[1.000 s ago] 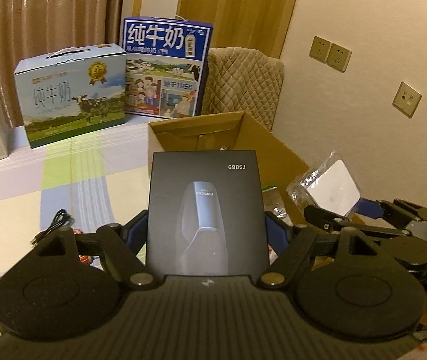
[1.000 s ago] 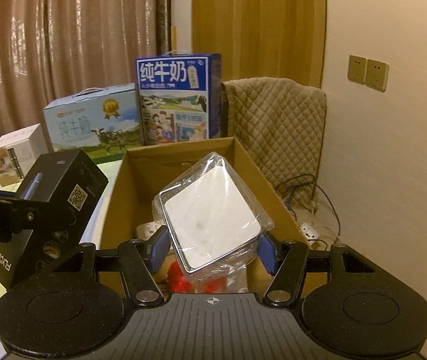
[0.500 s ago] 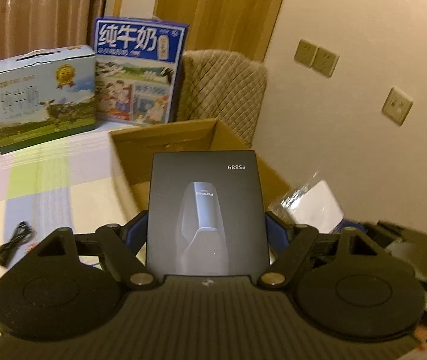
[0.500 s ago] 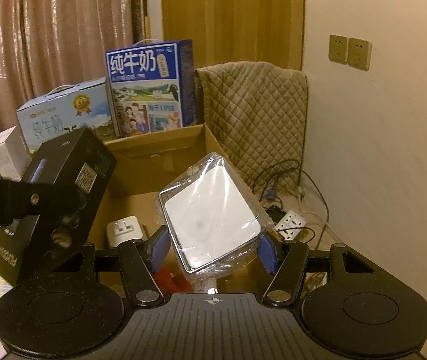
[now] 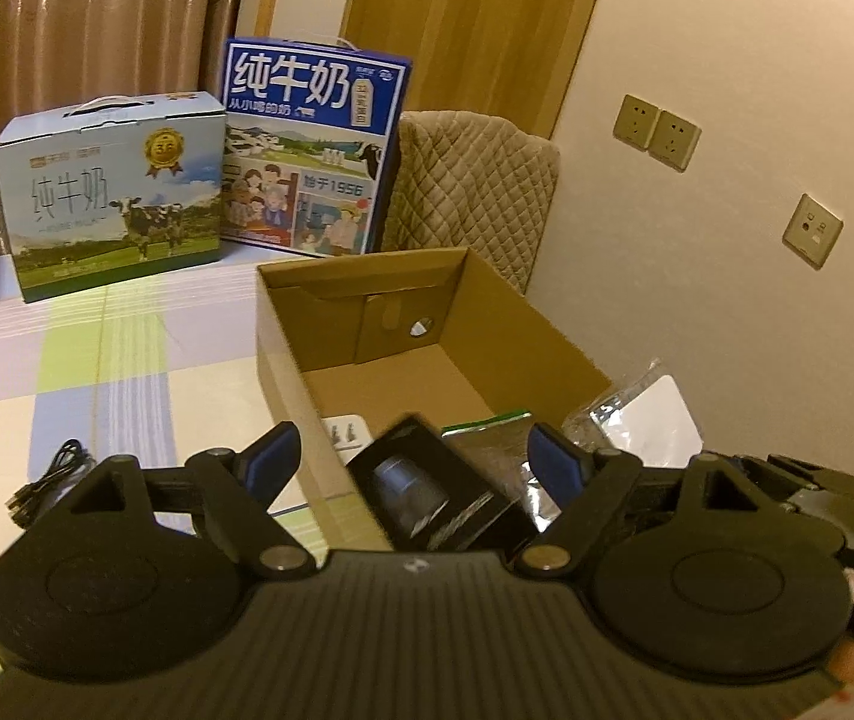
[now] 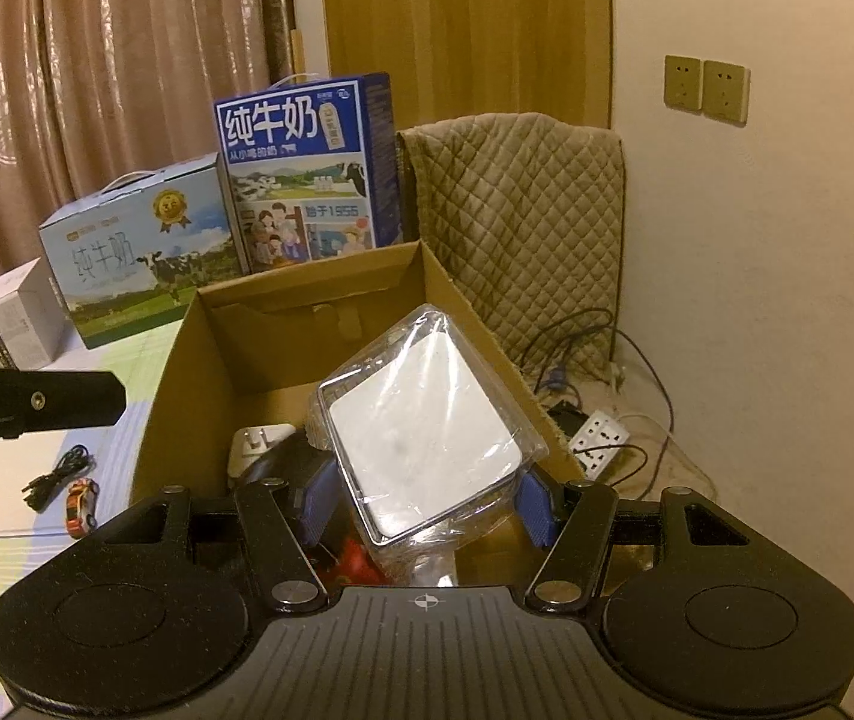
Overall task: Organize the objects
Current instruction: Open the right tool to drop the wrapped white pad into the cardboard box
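An open cardboard box [image 5: 282, 354] [image 6: 463, 306] stands on the bed. My left gripper [image 5: 411, 450] is open above its near end; the black shaver box [image 5: 427, 492] lies free in the cardboard box below the fingers, next to a white plug adapter [image 5: 345, 429] and a green-topped zip bag [image 5: 487, 420]. My right gripper [image 6: 423, 495] is shut on a white square item in clear plastic wrap [image 6: 427, 420], held over the box's near end. It also shows in the left wrist view [image 5: 649, 414].
Two milk cartons [image 5: 114, 192] [image 5: 312, 150] stand behind the box. A black cable [image 6: 57, 474] and a toy car [image 6: 80, 504] lie on the checked bedsheet [image 5: 96, 384]. A quilted chair [image 6: 517, 210] and a power strip [image 6: 601, 435] are at the right.
My left gripper opened and let the black shaver box drop into the cardboard box. My right gripper still holds the wrapped white item, now nearer the box.
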Motion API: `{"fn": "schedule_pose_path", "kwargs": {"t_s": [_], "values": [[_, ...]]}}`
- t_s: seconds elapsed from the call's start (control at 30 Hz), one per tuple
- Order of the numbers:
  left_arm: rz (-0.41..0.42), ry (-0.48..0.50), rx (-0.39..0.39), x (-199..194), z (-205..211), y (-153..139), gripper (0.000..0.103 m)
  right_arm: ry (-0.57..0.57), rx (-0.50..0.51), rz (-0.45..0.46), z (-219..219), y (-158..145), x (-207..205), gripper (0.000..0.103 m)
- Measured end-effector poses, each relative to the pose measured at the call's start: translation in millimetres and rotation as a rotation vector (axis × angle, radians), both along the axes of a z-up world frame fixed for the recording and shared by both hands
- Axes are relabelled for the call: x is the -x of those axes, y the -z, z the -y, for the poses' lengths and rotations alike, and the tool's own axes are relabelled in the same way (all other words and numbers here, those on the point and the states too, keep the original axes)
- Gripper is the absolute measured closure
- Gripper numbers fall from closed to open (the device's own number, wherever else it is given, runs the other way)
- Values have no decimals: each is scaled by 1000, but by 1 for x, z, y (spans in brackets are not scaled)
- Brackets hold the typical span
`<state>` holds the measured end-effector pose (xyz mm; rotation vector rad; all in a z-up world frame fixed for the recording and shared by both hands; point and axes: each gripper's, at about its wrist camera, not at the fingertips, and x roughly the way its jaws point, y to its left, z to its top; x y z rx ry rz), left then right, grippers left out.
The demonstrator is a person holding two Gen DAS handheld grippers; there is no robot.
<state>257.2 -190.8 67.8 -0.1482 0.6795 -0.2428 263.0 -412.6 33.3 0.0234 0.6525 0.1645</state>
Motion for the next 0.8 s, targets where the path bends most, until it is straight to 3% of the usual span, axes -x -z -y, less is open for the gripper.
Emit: {"fn": "schedule_pose_path", "kwargs": {"t_s": [0.4,0.5,0.63,0.8], "values": [[-24,-16,-26,7,-17,7,23,-12,-42,18,-12,-2,-1,44],[-28,-23,-29,9,-23,9,23,1,-107,30,-9,-4,-2,38],[-33,-40,-32,13,-33,12,22,15,-118,67,-9,-9,0,30],[-39,-65,-33,15,-46,15,21,24,-118,71,-11,-10,0,27]]}}
